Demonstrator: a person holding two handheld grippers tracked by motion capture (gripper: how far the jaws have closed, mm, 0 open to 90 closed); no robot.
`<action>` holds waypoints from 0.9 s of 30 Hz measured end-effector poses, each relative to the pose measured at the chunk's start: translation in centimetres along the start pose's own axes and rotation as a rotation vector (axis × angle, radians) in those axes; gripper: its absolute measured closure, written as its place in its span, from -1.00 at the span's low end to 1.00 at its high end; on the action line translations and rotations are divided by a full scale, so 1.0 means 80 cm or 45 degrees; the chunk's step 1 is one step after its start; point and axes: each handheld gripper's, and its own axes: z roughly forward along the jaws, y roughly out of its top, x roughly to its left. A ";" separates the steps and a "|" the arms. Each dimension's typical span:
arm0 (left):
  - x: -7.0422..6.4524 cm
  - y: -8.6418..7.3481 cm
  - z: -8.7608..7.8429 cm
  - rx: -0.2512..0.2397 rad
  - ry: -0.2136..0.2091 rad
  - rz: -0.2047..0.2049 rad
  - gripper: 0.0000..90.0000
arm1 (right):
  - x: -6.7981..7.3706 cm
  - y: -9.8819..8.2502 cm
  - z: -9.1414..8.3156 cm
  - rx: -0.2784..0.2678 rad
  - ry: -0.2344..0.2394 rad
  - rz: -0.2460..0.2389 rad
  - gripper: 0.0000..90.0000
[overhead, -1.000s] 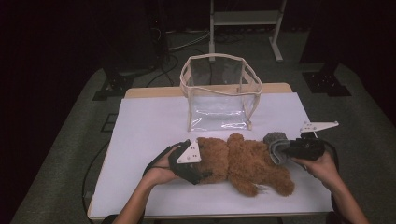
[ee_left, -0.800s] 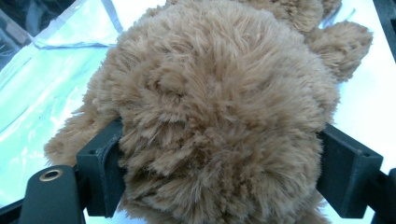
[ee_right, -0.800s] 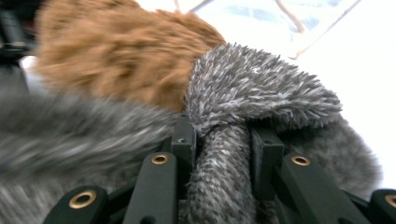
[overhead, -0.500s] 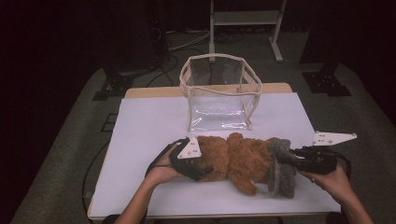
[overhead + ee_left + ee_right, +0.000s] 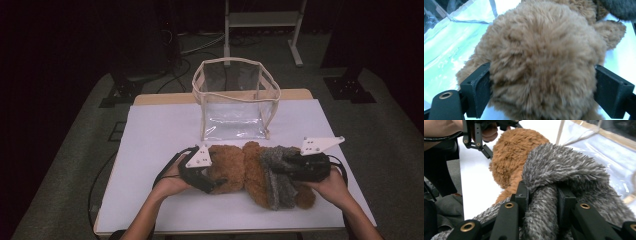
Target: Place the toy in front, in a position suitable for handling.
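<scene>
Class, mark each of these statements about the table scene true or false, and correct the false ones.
1. The right gripper is shut on the grey fur cloth. True.
2. The brown teddy bear sits inside the clear bag. False: it lies on the white table in front of the bag.
3. The left gripper has the teddy bear's fur between its jaws. True.
4. The grey fur cloth lies apart from the teddy bear. False: it is draped over the bear.
</scene>
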 end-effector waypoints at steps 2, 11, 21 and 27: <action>0.002 -0.001 -0.003 0.014 -0.010 0.012 -0.70 | 0.002 0.006 -0.004 0.013 -0.017 -0.010 0.50; 0.009 -0.019 -0.015 -0.013 -0.075 -0.035 -0.47 | 0.029 0.058 0.055 0.135 0.054 -0.183 0.50; 0.007 -0.020 -0.011 -0.033 -0.072 -0.046 -0.37 | 0.049 0.102 0.127 0.147 0.168 -0.258 0.50; 0.010 -0.022 -0.014 -0.047 -0.082 -0.050 -0.31 | 0.030 0.091 0.109 0.175 0.149 -0.196 0.50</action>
